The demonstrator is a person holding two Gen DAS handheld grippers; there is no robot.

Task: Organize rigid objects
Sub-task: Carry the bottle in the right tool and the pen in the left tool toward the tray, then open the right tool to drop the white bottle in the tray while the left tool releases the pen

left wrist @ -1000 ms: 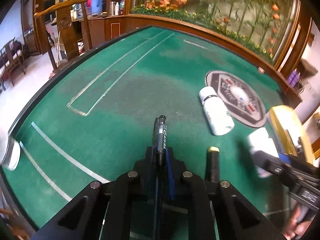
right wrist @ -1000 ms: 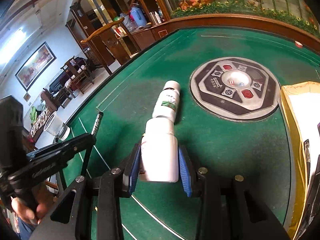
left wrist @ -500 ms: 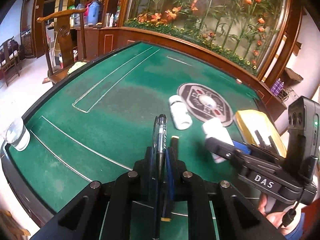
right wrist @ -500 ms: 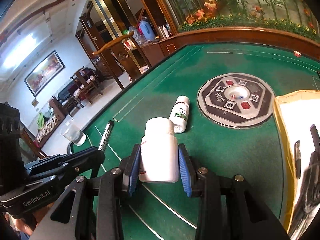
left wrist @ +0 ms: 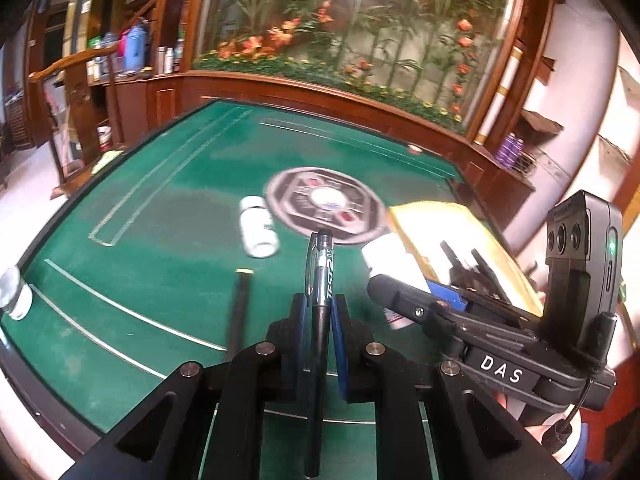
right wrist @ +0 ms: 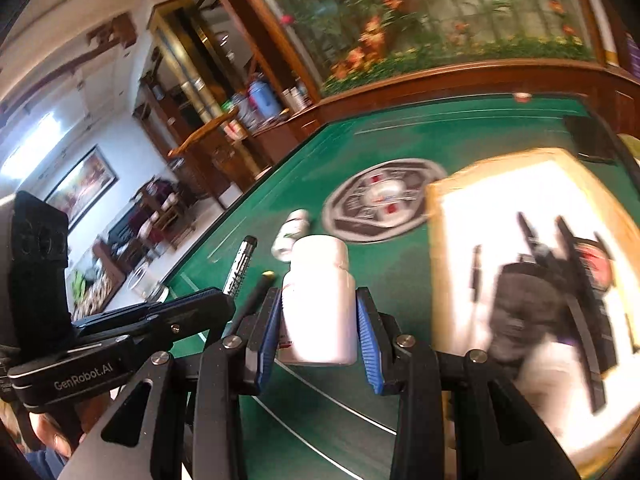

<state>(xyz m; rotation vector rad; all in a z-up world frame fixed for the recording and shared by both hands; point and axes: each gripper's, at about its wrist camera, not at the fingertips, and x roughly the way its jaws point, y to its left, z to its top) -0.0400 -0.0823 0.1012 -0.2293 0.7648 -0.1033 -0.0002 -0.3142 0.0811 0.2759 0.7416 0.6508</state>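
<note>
Grippers both lifted off felt since a second ago. Our left gripper (left wrist: 318, 312) clamped on pen (left wrist: 320, 280); right gripper (right wrist: 318, 320) clamped on white bottle (right wrist: 318, 300), yellow-rimmed box (right wrist: 434, 240) now right of jaws. We judge drop-off next.

Black items in yellow-rimmed tray (right wrist: 436, 216) motion-blurred, unidentifiable. Label on lying white bottle (left wrist: 258, 232) unreadable. Glass cup (left wrist: 14, 294) cut by left frame edge.
</note>
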